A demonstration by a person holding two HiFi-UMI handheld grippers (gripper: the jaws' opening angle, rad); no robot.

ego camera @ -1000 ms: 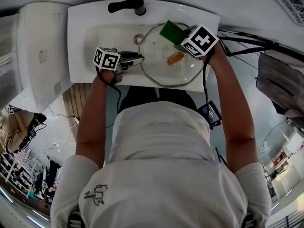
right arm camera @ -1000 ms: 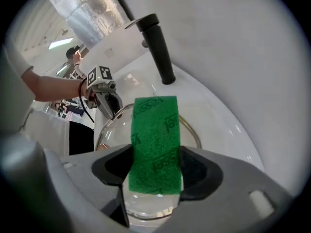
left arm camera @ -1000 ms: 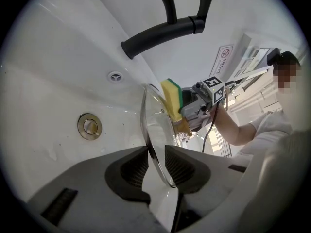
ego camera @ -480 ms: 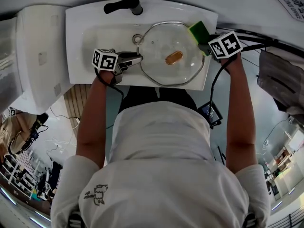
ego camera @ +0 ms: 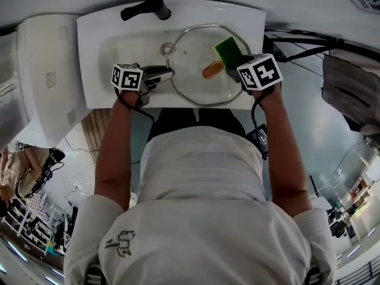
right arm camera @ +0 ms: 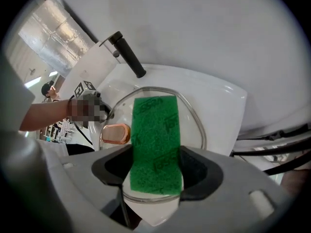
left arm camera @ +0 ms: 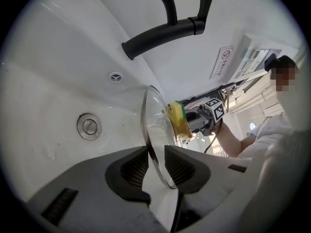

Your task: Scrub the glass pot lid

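My left gripper (ego camera: pixel 168 73) pinches the left edge of the glass pot lid (ego camera: pixel 196 85). In the left gripper view the thin rim sits right between the two dark pads, and both pads press on it. This hand has not moved. The lid is in the white sink (ego camera: pixel 119 46), near the top middle of the head view, tipped up on the side I hold.

My right gripper (ego camera: pixel 236 63) squeezes the sponge (ego camera: pixel 227 50), with the green side facing its camera and the yellow side on the glass.

What changed is where the sponge is. A second ago it was at the top edge of the lid. Then it slid out to the upper right edge. Now it has come back in, and it sits just right of the shiny brown knob (ego camera: pixel 212 70) in the middle of the lid.

So I think the scrubbing is going on. The sponge has rubbed the top and the right part of the glass. The left part, near my left gripper, and the bottom part near me have not been rubbed in these pictures, so I think they are still to do.
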